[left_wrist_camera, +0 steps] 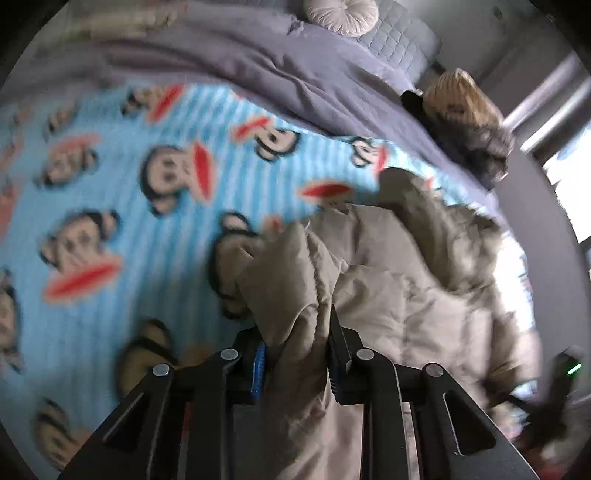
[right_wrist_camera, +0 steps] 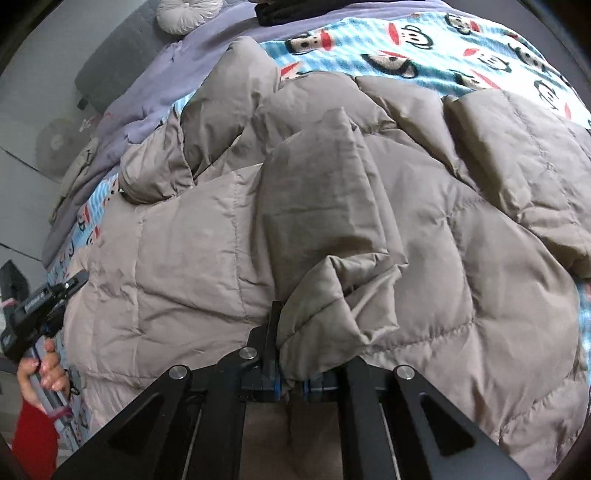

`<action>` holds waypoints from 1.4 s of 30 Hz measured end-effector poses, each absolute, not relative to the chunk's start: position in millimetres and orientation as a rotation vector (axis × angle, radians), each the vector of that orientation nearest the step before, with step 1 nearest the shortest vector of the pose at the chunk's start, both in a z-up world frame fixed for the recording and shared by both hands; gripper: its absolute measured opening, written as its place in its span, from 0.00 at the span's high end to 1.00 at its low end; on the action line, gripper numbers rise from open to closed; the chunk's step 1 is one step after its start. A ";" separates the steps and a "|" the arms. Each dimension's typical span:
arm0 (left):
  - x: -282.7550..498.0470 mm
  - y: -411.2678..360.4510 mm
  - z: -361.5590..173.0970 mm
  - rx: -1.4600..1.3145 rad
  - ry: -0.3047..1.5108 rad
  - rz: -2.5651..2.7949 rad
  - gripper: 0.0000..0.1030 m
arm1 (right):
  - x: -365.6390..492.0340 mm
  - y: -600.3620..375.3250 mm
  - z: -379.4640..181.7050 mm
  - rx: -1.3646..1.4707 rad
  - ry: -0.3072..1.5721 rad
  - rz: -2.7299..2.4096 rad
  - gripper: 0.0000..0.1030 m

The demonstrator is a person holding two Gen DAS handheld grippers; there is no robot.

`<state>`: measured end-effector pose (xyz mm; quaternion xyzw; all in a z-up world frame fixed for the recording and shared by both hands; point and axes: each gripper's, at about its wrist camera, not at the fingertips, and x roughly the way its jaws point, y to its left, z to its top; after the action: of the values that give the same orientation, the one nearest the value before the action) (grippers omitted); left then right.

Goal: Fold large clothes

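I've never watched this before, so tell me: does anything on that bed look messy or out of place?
Only the beige puffer coat: it lies rumpled and bunched across the monkey-print blanket, not yet folded flat. Both the left gripper and the right gripper pinch its fabric. Nothing looks torn or spilled.

One puffy beige coat (right_wrist_camera: 332, 206). One blue monkey-print blanket (left_wrist_camera: 110, 206). One purple bedsheet (left_wrist_camera: 280, 74). One round pleated cushion (left_wrist_camera: 341, 14). One grey quilted pillow (left_wrist_camera: 399, 40). Two black grippers: left gripper (left_wrist_camera: 295, 354), right gripper (right_wrist_camera: 291, 369). One bare hand (right_wrist_camera: 40, 373).
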<state>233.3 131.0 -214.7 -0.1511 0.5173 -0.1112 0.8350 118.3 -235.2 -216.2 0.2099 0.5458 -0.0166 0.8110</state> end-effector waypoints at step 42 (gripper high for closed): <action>145.4 92.6 -180.9 0.062 1.123 0.009 0.40 | 56.8 -292.2 -186.6 0.425 1.138 -0.108 0.85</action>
<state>145.4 92.6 -180.9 0.0294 0.5323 0.0044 0.8460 56.8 -292.2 -186.6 0.1994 0.5342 -0.0508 0.8199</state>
